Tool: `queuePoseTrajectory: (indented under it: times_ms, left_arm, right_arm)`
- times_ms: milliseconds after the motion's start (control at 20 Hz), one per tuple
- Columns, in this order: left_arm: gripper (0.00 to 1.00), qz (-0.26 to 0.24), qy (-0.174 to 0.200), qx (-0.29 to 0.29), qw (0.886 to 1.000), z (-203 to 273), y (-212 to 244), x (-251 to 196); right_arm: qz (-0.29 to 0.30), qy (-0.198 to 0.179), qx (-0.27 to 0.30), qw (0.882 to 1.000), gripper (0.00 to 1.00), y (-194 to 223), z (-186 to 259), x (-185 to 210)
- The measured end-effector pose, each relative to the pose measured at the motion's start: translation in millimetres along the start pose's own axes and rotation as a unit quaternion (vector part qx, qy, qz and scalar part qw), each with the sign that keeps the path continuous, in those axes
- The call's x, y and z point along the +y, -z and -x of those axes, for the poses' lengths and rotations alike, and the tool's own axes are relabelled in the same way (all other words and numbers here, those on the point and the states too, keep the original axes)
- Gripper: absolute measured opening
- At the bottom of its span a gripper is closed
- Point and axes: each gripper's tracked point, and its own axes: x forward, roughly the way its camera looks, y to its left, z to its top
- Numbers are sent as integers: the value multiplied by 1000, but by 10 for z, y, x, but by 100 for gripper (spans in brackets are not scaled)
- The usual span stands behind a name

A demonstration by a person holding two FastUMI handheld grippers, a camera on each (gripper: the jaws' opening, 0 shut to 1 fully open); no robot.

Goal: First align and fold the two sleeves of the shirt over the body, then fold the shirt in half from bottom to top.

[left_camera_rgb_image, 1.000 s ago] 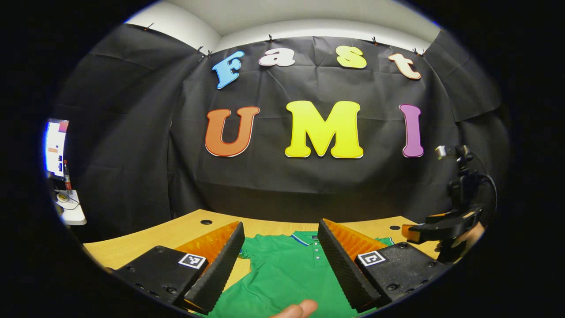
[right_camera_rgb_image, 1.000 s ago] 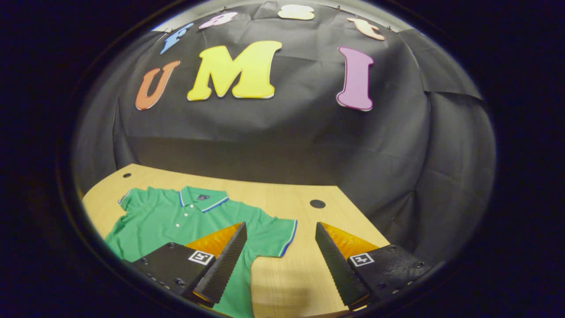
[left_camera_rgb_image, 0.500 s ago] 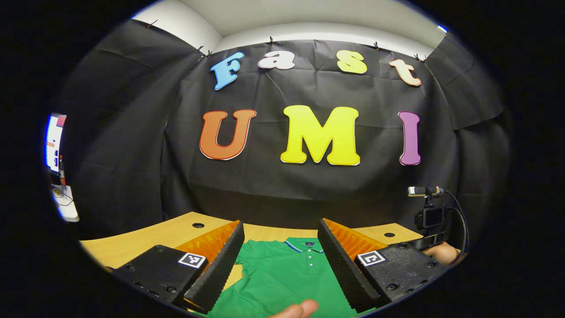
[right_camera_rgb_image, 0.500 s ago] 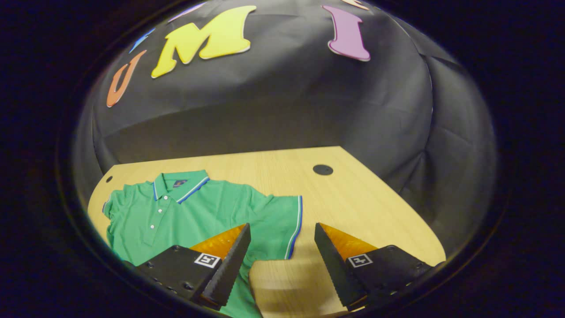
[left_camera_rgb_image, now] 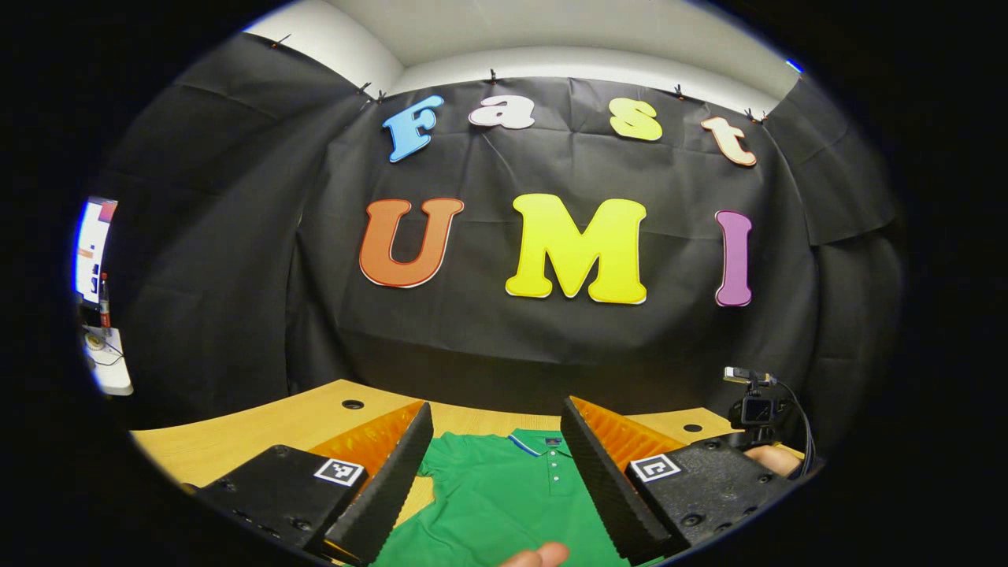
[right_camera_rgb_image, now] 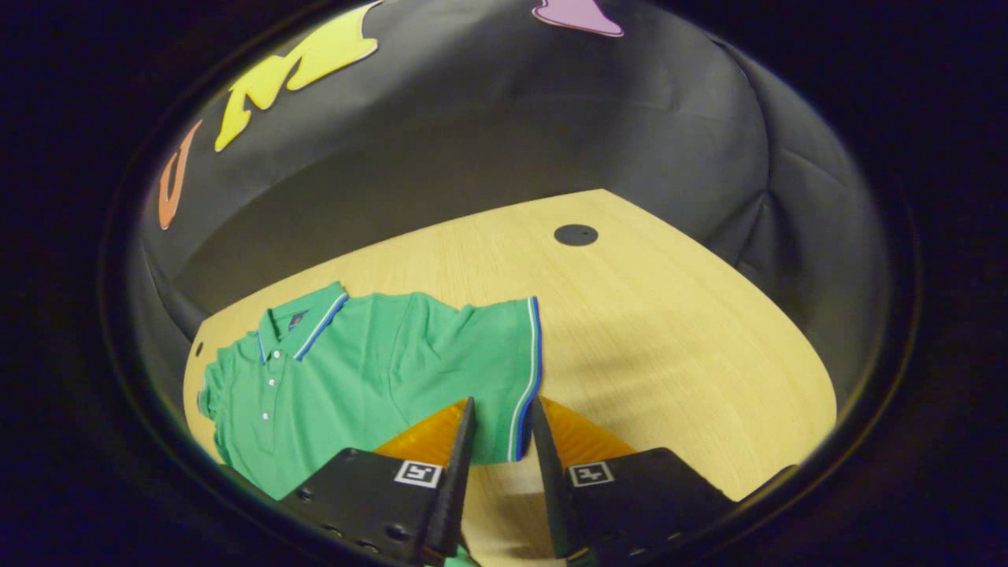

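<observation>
Here the right gripper jaws stand narrow astride the shirt sleeve hem; left gripper wide.

The left hand-held gripper is held level over the near edge of the table, its fingers spread wide, a fingertip of the holding hand below. The right hand-held gripper tilts downward, fingers narrowed to a slim gap.

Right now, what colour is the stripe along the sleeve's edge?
Blue and white, on the green polo shirt's sleeve cuff, clearest in the right gripper view.
</observation>
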Motion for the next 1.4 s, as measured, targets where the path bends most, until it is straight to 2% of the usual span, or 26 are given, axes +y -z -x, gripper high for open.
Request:
queuePoseTrajectory:
  times_ms: [50,150,250,550,650,750,900,1100,1200,1250,1300,1350,1400]
  left_arm:
    - [100,0,-1,1,1000,-1,9,11]
    - [100,0,-5,4,1000,-13,28,41]
    - [100,2,-4,8,1000,-20,49,31]
    - [100,3,-8,20,1000,-65,122,85]
    - [100,2,-11,22,1000,-73,135,109]
    - [100,1,-11,22,1000,-81,142,122]
    - [100,-1,-13,22,1000,-105,147,147]
    - [100,-6,-21,27,999,-113,166,233]
    - [100,-10,-26,26,999,-122,159,252]
    - [100,-10,-27,27,999,-119,168,265]
    - [100,-10,-28,28,999,-127,179,279]
    - [100,-9,-30,29,999,-127,181,287]
    - [100,-4,-31,27,999,-142,177,297]
  right_arm:
    - [13,5,-1,1000,40,18,-25,0]
    - [34,1,-3,999,17,-5,-38,36]
    - [49,0,0,999,1,-1,-14,70]
    - [148,6,-60,987,1,-246,236,283]
    - [186,19,-96,978,1,-365,331,409]
    - [238,23,-128,963,1,-416,415,624]
    - [292,17,-138,946,1,-253,450,980]
    - [328,-29,-133,935,1,104,438,1409]
    - [319,-68,-126,937,7,256,458,1572]
    - [311,-81,-125,939,20,302,486,1604]
    - [300,-89,-129,941,24,309,543,1601]
    - [284,-98,-143,943,45,250,611,1593]
    - [263,-108,-157,946,59,196,700,1595]
